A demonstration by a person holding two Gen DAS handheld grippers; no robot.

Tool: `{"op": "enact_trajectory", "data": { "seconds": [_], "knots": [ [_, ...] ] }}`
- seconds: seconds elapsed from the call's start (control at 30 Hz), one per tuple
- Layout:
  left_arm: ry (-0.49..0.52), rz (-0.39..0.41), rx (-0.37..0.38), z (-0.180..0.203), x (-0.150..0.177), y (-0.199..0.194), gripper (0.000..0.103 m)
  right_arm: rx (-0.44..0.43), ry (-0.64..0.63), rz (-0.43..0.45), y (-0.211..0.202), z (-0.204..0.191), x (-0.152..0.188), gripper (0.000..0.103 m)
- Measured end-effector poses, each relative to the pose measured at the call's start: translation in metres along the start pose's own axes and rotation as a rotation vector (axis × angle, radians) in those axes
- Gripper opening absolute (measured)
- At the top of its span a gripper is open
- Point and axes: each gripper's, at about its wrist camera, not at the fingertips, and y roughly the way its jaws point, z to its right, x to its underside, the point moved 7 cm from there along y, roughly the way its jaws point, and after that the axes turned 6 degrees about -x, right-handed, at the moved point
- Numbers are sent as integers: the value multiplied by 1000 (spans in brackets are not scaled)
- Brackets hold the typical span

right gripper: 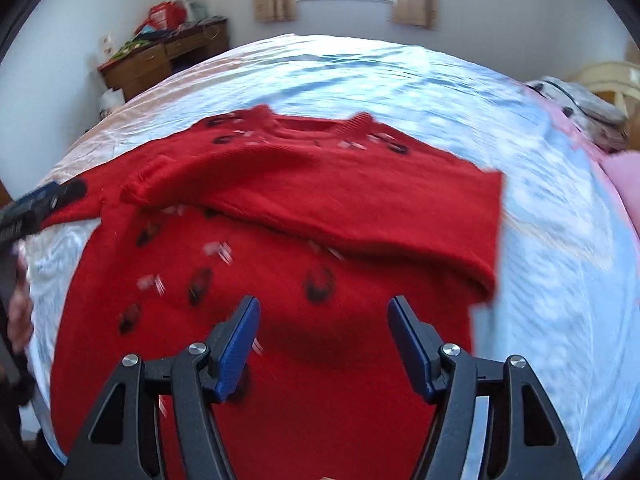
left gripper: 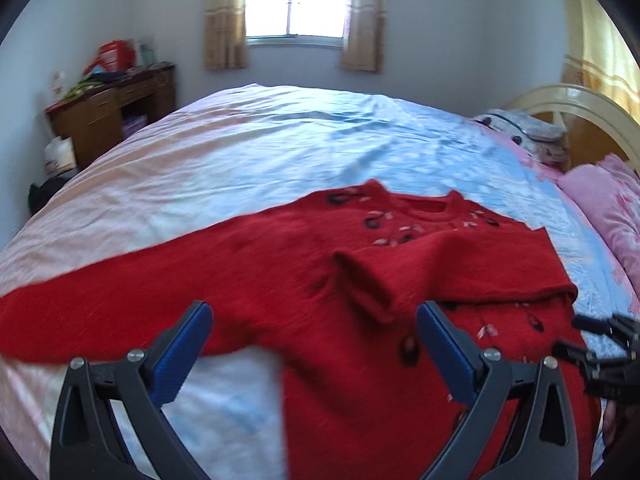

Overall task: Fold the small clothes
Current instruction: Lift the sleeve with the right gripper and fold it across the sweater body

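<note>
A small red knit sweater (left gripper: pixel 360 272) with dark and pale flower marks lies face up on the bed. Its right sleeve (right gripper: pixel 320 192) is folded across the chest, cuff at the left. Its other sleeve (left gripper: pixel 120 292) lies stretched out to the left. My left gripper (left gripper: pixel 316 316) is open and empty, hovering above the armpit area by the folded cuff. My right gripper (right gripper: pixel 324 312) is open and empty above the sweater's lower body (right gripper: pixel 280 320). The right gripper also shows at the edge of the left wrist view (left gripper: pixel 592 340), and the left one in the right wrist view (right gripper: pixel 44 200).
The bed sheet (left gripper: pixel 260 148) is pale blue and pink. Pink pillows (left gripper: pixel 608 200) and a cream headboard (left gripper: pixel 576 100) are at the right. A brown desk (left gripper: pixel 108 116) with clutter stands at the far left by the wall. A curtained window (left gripper: pixel 296 0) is behind.
</note>
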Motion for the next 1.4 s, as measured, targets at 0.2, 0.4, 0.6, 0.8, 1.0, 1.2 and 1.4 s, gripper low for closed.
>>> {"op": "enact_trajectory", "data": {
  "seconds": [0.2,0.4,0.6,0.8,1.0,1.2,1.4],
  "knots": [
    [-60,-142,91,19,5,43,74,76,22,41,-18,32,36,67],
    [-123,-213,170,33,12,66,41,86,48,73,-13,42,48,67],
    [-83,-154,163,35,3,60,9,75,77,102,-14,46,51,71],
    [-88,-23,135,9,-30,22,9,74,82,114,-15,48,55,72],
    [-108,-27,65,-11,-26,28,8,77,79,123,-14,48,56,73],
    [-187,-97,36,-28,6,44,7,85,74,143,-14,48,59,75],
    [-176,-86,11,-35,10,40,7,98,65,154,-14,47,59,78]
  ]
}}
